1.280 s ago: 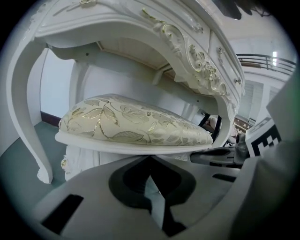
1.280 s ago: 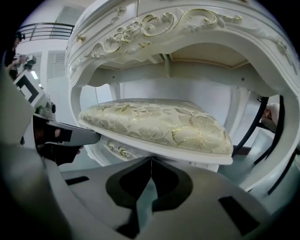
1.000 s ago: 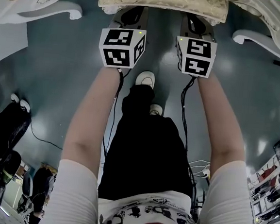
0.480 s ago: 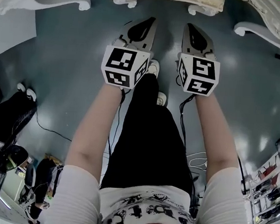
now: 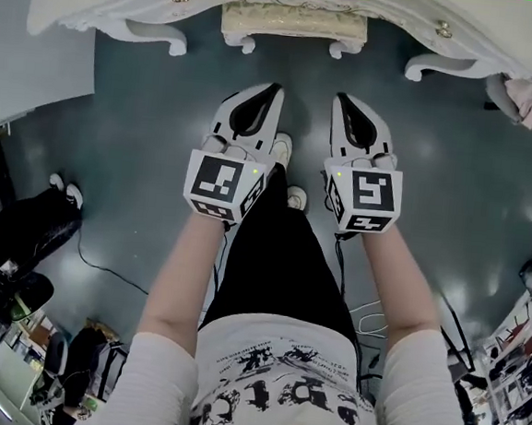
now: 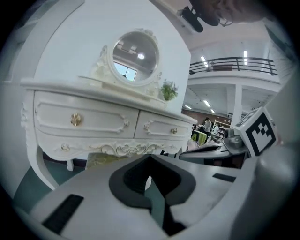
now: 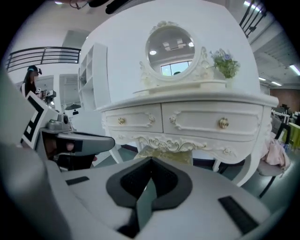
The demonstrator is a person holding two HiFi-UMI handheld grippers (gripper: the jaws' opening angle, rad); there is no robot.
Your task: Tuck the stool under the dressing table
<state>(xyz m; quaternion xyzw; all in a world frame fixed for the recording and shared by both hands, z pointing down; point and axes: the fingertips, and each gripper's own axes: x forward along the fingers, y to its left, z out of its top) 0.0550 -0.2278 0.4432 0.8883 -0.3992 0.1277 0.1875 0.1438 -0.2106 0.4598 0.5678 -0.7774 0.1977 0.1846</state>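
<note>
The white dressing table (image 5: 294, 1) stands at the top of the head view, with gold knobs on its drawers. The stool (image 5: 292, 24), a gold brocade cushion on white legs, sits between the table's legs, mostly under the top. My left gripper (image 5: 275, 89) and right gripper (image 5: 339, 98) hover side by side over the floor, well short of the stool, both shut and empty. The left gripper view shows the table (image 6: 84, 122) and the stool's cushion (image 6: 101, 160) beyond the closed tips (image 6: 150, 157). In the right gripper view the cushion (image 7: 164, 153) lies under the table (image 7: 187, 119), past the tips (image 7: 151, 159).
A pink cloth (image 5: 526, 96) lies on a seat right of the table. Black bags (image 5: 14, 231) and a cable sit on the dark floor at left. A white panel (image 5: 30, 57) stands left of the table. My white shoes (image 5: 281, 148) are below the grippers.
Both grippers have drawn back from the stool's near edge and I have stepped away. The stool now stands farther in under the table.
</note>
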